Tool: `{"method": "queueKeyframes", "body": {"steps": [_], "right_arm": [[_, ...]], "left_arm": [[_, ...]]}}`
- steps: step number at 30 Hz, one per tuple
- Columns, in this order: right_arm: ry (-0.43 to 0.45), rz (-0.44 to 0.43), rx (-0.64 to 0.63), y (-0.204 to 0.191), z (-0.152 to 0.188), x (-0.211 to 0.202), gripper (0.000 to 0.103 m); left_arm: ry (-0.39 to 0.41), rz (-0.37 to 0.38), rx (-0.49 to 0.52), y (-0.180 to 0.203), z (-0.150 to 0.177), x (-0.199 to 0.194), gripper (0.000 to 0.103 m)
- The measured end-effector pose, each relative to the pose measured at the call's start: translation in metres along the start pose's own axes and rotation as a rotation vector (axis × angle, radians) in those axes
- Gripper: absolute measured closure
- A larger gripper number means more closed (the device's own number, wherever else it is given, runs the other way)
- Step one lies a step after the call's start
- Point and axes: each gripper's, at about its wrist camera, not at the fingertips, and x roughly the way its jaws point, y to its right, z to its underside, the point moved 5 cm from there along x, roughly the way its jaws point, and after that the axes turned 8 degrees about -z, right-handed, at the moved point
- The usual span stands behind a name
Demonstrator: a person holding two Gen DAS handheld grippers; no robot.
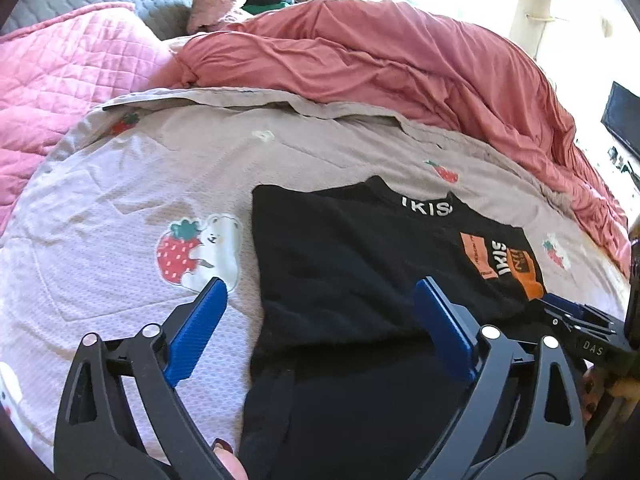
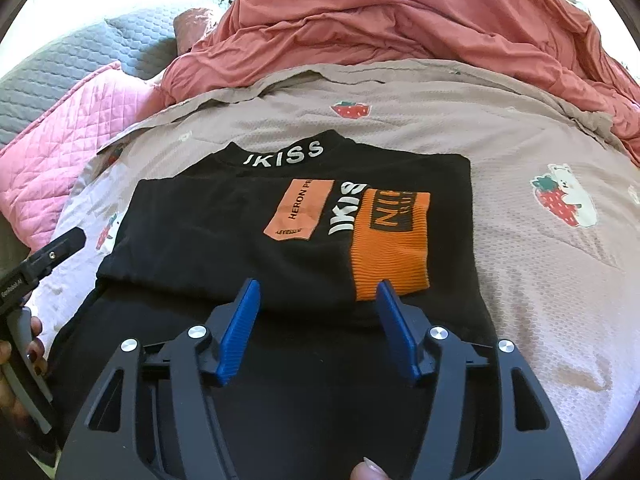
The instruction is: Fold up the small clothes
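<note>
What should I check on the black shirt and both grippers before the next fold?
1. Left gripper open, nothing between its fingers: ok.
2. Right gripper open, holding nothing: ok.
3. Black shirt lies flat on the strawberry-print sheet: ok.
4. Sides folded in, orange sleeve lying across the front: ok.
5. Lower hem free to lift: cannot tell, hidden behind the grippers.
6. Pink duvet clear of the shirt: ok.
</note>
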Motion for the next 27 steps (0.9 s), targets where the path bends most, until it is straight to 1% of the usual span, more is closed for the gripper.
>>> {"method": "queueKeyframes", "body": {"steps": [2,3,4,7,8,9,15,27], "right_arm": [[0.004,0.001,0.005,0.0,0.0,-0.002,0.042],[0.006,0.002,0.008,0.001,0.0,-0.003,0.036],[0.015,0.001,0.015,0.001,-0.001,-0.006,0.028],[0.025,-0.005,0.02,0.001,-0.001,-0.011,0.028],[0.026,-0.002,0.019,0.0,-0.001,-0.012,0.026],[0.033,-0.004,0.02,0.0,-0.002,-0.014,0.02],[0.053,-0.007,0.02,0.0,-0.004,-0.028,0.019],[0.092,-0.014,0.026,0.003,-0.001,-0.063,0.019]], "left_arm": [[0.0,-0.005,-0.015,-0.005,0.001,-0.001,0.01],[-0.001,-0.007,-0.021,-0.008,0.001,-0.002,0.01],[-0.002,-0.009,-0.025,-0.01,0.001,-0.002,0.01],[-0.005,-0.01,-0.036,-0.016,0.004,-0.005,0.01],[-0.003,-0.013,-0.038,-0.018,0.004,-0.006,0.01],[-0.001,-0.018,-0.04,-0.02,0.004,-0.007,0.01],[0.003,-0.026,-0.064,-0.031,0.009,-0.013,0.01],[-0.023,-0.06,-0.036,-0.037,0.033,-0.023,0.01]]}}
